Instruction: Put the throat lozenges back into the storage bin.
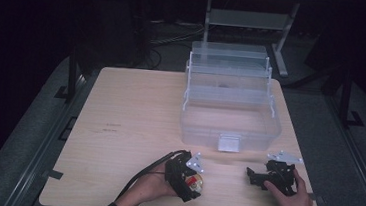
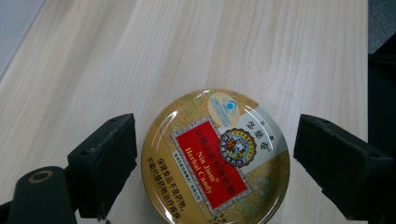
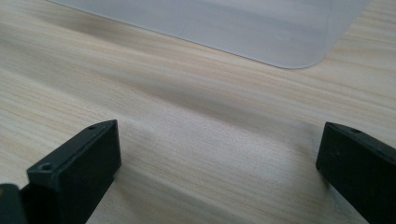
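We hold our left gripper [image 2: 215, 163] spread wide over the candy tin [image 2: 215, 158] lying flat near the table's [image 1: 135, 109] front edge, gaps showing either side, while our right gripper [image 3: 219, 172], also spread, faces bare wood before the clear box [image 1: 230, 112].

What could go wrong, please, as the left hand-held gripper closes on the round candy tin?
The round gold-and-red metal candy tin lies flat between the open left hand-held gripper, so its smooth low rim may slip out. The clear plastic tiered storage box stands close ahead, so a carried tin could knock its front wall.
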A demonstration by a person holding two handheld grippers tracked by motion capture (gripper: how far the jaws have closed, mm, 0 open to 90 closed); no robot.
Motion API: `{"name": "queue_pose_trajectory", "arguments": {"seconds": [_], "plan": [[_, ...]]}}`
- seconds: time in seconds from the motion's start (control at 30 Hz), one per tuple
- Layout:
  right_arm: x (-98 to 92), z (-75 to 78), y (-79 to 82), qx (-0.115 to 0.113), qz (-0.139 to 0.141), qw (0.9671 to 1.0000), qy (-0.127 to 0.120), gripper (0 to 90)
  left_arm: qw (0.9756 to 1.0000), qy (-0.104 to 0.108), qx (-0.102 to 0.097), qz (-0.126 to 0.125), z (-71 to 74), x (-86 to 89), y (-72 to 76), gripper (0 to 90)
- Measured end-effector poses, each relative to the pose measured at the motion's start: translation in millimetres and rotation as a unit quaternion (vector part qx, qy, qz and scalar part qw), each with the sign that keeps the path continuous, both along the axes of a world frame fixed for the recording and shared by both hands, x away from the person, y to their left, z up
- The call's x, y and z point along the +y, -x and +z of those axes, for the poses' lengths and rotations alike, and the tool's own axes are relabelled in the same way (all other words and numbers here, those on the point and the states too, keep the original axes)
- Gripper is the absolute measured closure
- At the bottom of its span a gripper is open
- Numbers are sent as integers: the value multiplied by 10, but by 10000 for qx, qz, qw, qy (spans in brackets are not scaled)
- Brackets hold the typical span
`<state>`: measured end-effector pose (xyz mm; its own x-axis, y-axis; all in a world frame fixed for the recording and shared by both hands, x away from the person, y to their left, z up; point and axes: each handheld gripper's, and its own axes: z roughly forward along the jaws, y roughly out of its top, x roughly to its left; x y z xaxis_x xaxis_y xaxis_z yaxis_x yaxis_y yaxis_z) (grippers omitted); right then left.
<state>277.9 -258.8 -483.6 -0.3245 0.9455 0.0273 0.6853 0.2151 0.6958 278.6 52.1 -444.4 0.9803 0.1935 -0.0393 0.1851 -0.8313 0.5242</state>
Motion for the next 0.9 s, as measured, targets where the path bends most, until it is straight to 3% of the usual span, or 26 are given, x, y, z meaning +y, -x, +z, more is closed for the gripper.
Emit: {"name": "queue_pose_trajectory", "arguments": {"seconds": [0.4, 0.9], "plan": [[0, 0, 0, 0, 0, 10000, -1, 0, 9996, -285, -17, -63, -63, -46, 14, 143], [0, 0, 0, 0, 0, 10000, 0, 0, 9996, -274, 2, -18, -76, -34, 18, 194]]}}
